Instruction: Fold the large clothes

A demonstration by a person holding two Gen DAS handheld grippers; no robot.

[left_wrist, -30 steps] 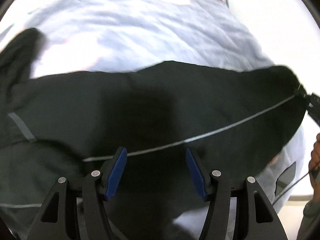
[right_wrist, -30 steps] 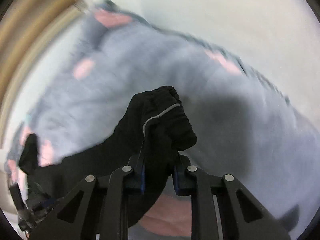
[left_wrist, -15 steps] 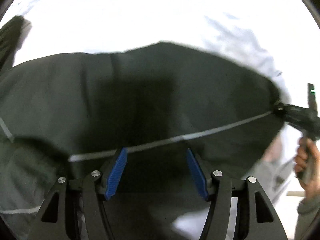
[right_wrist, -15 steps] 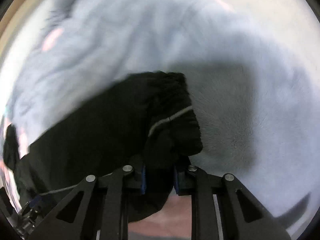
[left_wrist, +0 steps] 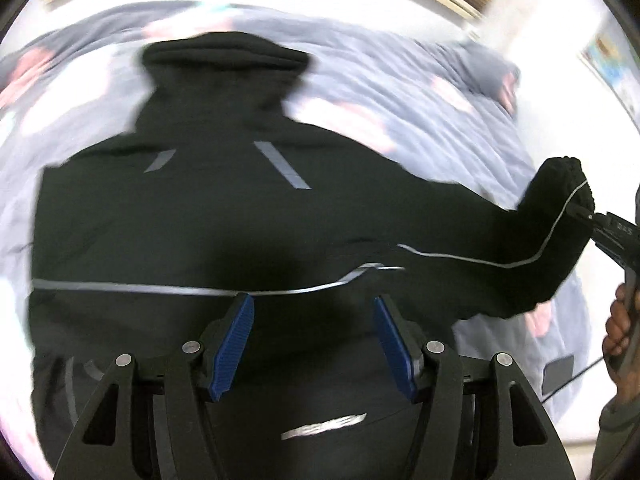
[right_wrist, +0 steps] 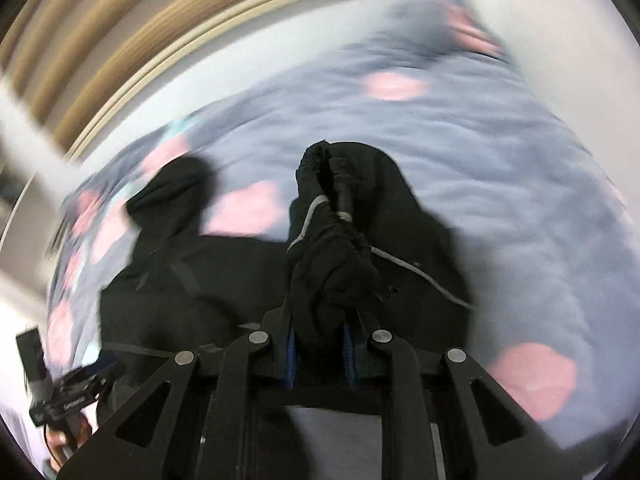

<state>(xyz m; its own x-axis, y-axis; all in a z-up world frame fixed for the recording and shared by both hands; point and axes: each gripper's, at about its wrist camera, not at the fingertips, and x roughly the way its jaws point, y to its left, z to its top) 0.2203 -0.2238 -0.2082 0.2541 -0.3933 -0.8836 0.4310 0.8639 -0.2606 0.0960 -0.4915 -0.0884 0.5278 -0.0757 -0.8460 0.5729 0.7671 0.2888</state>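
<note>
A black jacket (left_wrist: 224, 216) lay spread on a bed (left_wrist: 440, 80), collar far from the camera, its sleeve cuff (right_wrist: 332, 240) clamped between the right gripper (right_wrist: 320, 352) fingers off to the right, while the left gripper (left_wrist: 314, 344) fingers stood apart, empty, over the hem.

**Lighting and picture quality**

Both views bright, light diffuse. White areas at the left wrist view's edges blown out. Strong motion blur: the quilt (left_wrist: 420, 92) smears into streaks, worst in the right wrist view, where the wood trim (right_wrist: 120, 40) is drawn into arcs. Black jacket (left_wrist: 200, 216) underexposed, folds barely readable. Fisheye bending and dark corners. Nearby blue fingers (left_wrist: 234, 344) stay sharp.
</note>
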